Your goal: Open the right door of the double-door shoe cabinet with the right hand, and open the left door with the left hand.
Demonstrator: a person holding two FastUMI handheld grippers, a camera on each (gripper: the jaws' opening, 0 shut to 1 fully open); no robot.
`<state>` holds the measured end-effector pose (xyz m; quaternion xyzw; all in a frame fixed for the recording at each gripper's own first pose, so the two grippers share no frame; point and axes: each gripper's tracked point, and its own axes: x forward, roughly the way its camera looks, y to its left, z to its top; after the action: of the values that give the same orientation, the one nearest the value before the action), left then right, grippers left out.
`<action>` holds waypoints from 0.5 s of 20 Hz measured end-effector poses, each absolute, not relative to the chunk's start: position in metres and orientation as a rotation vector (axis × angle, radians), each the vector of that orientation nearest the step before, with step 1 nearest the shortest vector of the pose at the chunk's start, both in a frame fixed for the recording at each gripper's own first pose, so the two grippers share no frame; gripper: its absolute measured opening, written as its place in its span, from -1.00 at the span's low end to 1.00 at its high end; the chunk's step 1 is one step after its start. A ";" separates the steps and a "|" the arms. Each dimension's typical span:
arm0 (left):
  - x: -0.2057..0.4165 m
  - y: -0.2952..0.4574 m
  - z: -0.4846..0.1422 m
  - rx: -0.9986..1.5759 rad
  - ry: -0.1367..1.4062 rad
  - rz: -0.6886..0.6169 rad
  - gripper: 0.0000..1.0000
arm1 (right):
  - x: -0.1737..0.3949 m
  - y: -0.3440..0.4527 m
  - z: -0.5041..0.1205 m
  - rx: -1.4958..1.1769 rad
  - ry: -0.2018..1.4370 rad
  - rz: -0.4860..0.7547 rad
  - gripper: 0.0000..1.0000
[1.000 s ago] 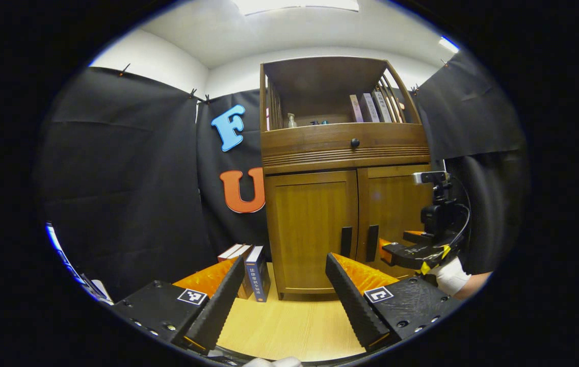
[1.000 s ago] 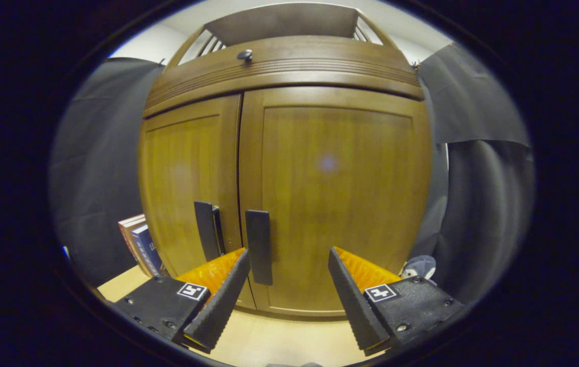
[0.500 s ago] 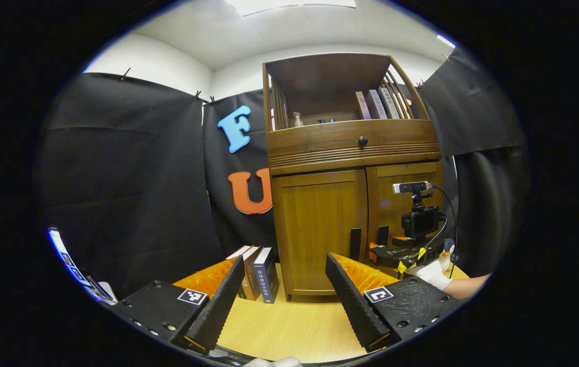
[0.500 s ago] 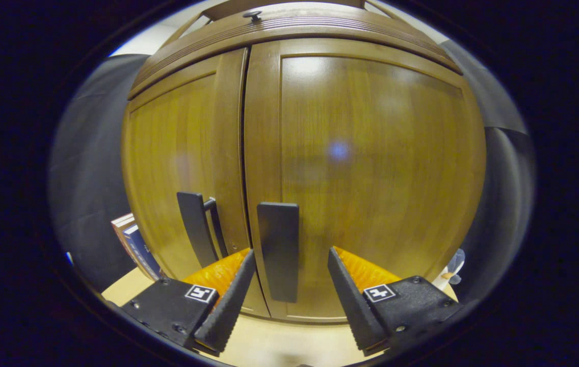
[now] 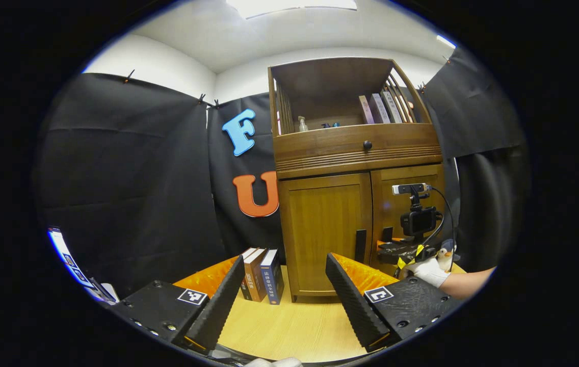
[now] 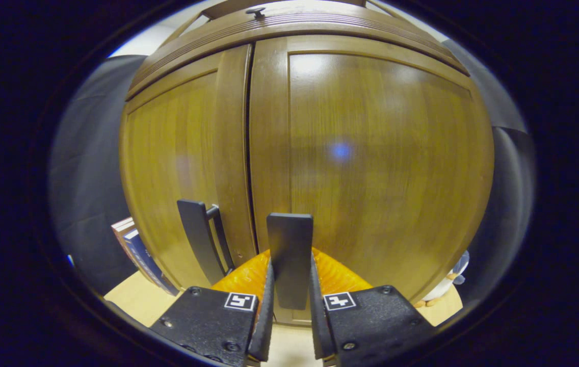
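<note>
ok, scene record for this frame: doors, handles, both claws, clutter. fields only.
right door: closed
left door: closed
right handle: clamped between right claw fingers
left handle: untouched
left claw: open, back from cabinet, holding nothing
books: upright on floor, left of cabinet
top shelf: books, small bottle

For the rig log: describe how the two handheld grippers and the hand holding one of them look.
The left gripper has two wedge-shaped fingers with ribbed inner faces on black blocks, each block bearing a square black-and-white marker. The right gripper is built alike. In the left gripper view it carries a stacked camera mast with a looping black cable and yellow tape, held by a hand in a white glove.
</note>
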<state>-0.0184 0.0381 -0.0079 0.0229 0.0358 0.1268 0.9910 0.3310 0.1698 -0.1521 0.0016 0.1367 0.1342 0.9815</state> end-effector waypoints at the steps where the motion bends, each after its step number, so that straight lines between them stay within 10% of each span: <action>1: -0.020 0.039 -0.008 0.043 0.069 0.252 0.92 | 0.329 0.170 -0.151 0.006 0.282 0.282 -0.30; 10: -0.043 0.042 -0.016 0.013 0.063 0.211 0.92 | 0.274 0.149 -0.153 -0.031 0.300 0.351 -0.35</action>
<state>-0.0426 0.0415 -0.0161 0.0063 0.0313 0.1053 0.9939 0.2737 0.1487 -0.1529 -0.0154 0.1484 0.1742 0.9733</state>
